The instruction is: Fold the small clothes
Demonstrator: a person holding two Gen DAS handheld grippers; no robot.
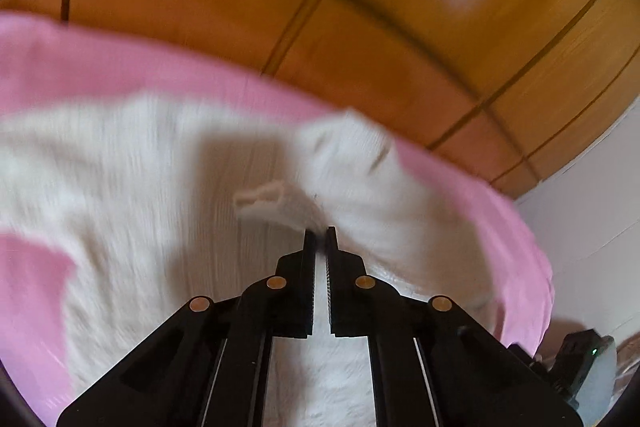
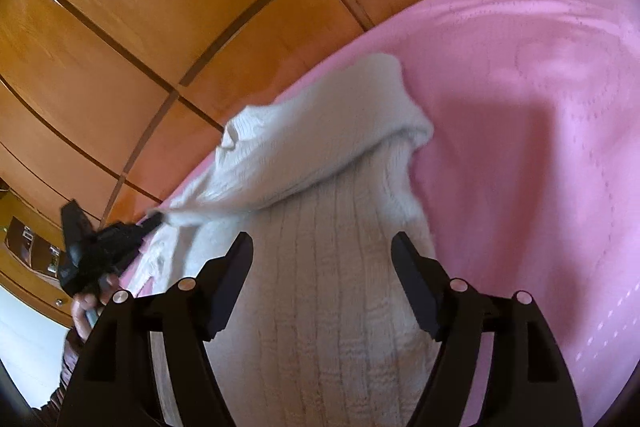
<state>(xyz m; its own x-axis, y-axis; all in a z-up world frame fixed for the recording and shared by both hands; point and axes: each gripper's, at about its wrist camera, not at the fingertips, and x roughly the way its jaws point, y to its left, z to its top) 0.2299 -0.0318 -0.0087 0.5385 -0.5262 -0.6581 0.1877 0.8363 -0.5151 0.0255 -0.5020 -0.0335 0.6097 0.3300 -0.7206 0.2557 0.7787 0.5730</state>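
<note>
A small white ribbed knit sweater [image 2: 332, 267] lies on a pink bedspread [image 2: 520, 147]. My left gripper [image 1: 320, 239] is shut on the sweater's cloth [image 1: 288, 215] at its tips; the sweater [image 1: 160, 167] spreads to the left, blurred. In the right wrist view the left gripper [image 2: 154, 217] pulls one end of a sleeve [image 2: 304, 147] that is folded across the body. My right gripper [image 2: 322, 255] is open and empty, just above the sweater's body.
Wooden wardrobe panels [image 2: 160, 47] stand beyond the bed's far edge. The pink bedspread [image 1: 100, 59] stretches around the sweater. A white wall [image 1: 592, 207] shows at the right of the left wrist view.
</note>
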